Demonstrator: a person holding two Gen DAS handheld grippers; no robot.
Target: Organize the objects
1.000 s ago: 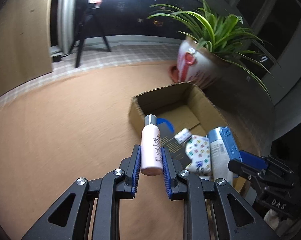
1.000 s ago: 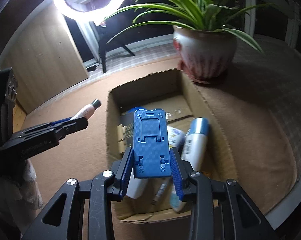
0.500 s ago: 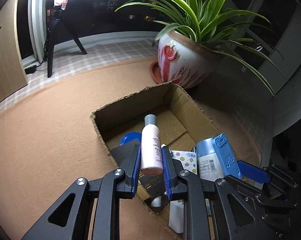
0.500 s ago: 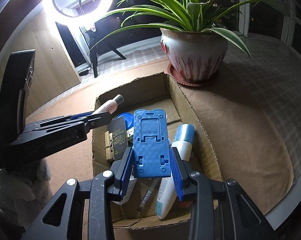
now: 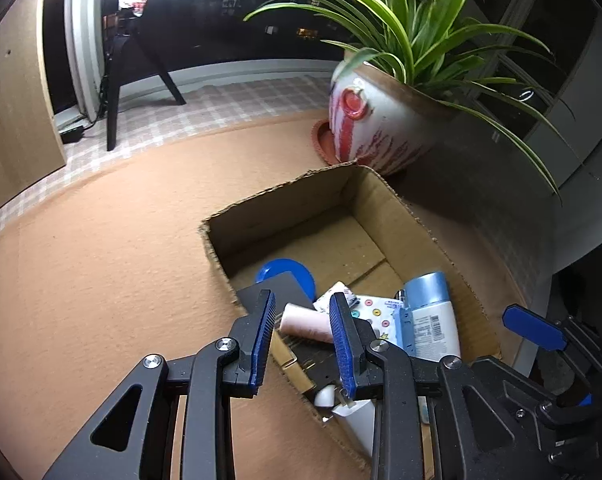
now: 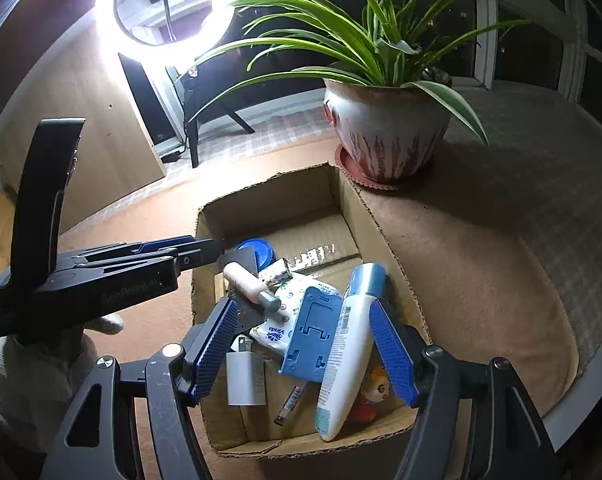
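Cardboard box (image 6: 375,224) sits on the tan mat (image 5: 101,280), open top, its far right corner just beside the potted plant (image 6: 385,128) on a red saucer. Ring light (image 6: 165,0) behind, far left, very bright.

L gripper (image 5: 301,340): jaws opening, pads apart. Pink bottle (image 5: 307,322) lies between them in the L wrist view but the pads don't press on it. From the R wrist view the bottle (image 6: 247,286) is inside the box near the left wall, tilted, grey cap (image 6: 269,302) pointing toward the box's near side, resting on a dark flat box (image 6: 243,260) and the tissue pack (image 6: 279,330).

R gripper (image 6: 305,350): jaws opening, pads well apart. Blue phone stand (image 6: 311,332) lies between them, not gripped. It rests in the box mid-floor, leaning on the tissue pack and touching the white tube w/ pale blue cap (image 6: 351,344), which lies lengthwise along the right wall.

Other contents: blue round lid (image 6: 261,250) toward the far left corner, partly under the dark box; white charger plug (image 6: 245,378) near the left wall at the near end; a pen (image 6: 289,398) on the floor by the near wall; small toy figure (image 6: 371,394) at the near right corner, partly under the tube.

Gloved hand (image 6: 29,368) holds the L gripper's handle, left of the box.
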